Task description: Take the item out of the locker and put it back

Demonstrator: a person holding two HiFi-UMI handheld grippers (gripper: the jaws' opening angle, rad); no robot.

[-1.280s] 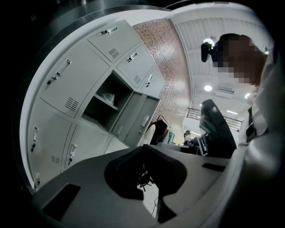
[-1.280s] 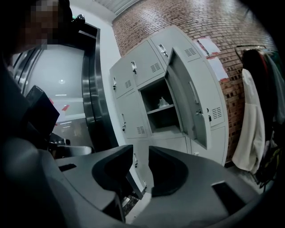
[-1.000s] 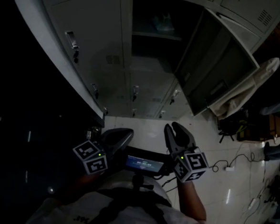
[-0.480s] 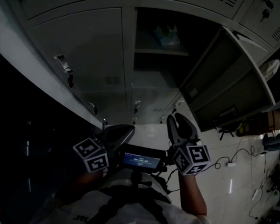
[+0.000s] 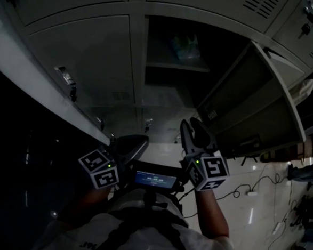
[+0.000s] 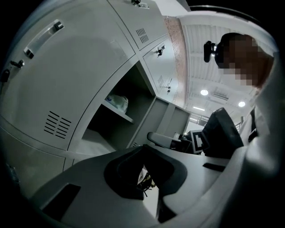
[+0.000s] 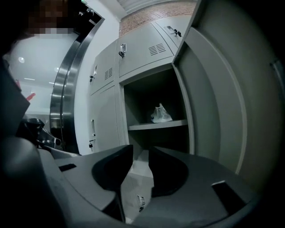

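The locker (image 5: 177, 59) stands open ahead of me, its door (image 5: 254, 102) swung out to the right. A crumpled white plastic bag (image 5: 186, 46) lies on the upper shelf; it also shows in the right gripper view as the bag (image 7: 160, 114) and in the left gripper view as the bag (image 6: 118, 102). My left gripper (image 5: 138, 143) is low and left of the opening, its jaw tips together with nothing in them (image 6: 143, 149). My right gripper (image 5: 191, 125) points toward the opening, well short of the shelf. Its jaws (image 7: 140, 152) stand apart and empty.
Closed lockers with handles and keys (image 5: 69, 78) line the left, and more sit above. A device with a lit screen (image 5: 155, 179) hangs at my chest between the grippers. Cables (image 5: 248, 193) and bags lie on the tiled floor at right. A curved metal column (image 7: 67, 89) stands at the left.
Both grippers have come closer to the locker and risen a little. The open compartment and its door fill more of the view. Neither jaw has changed.
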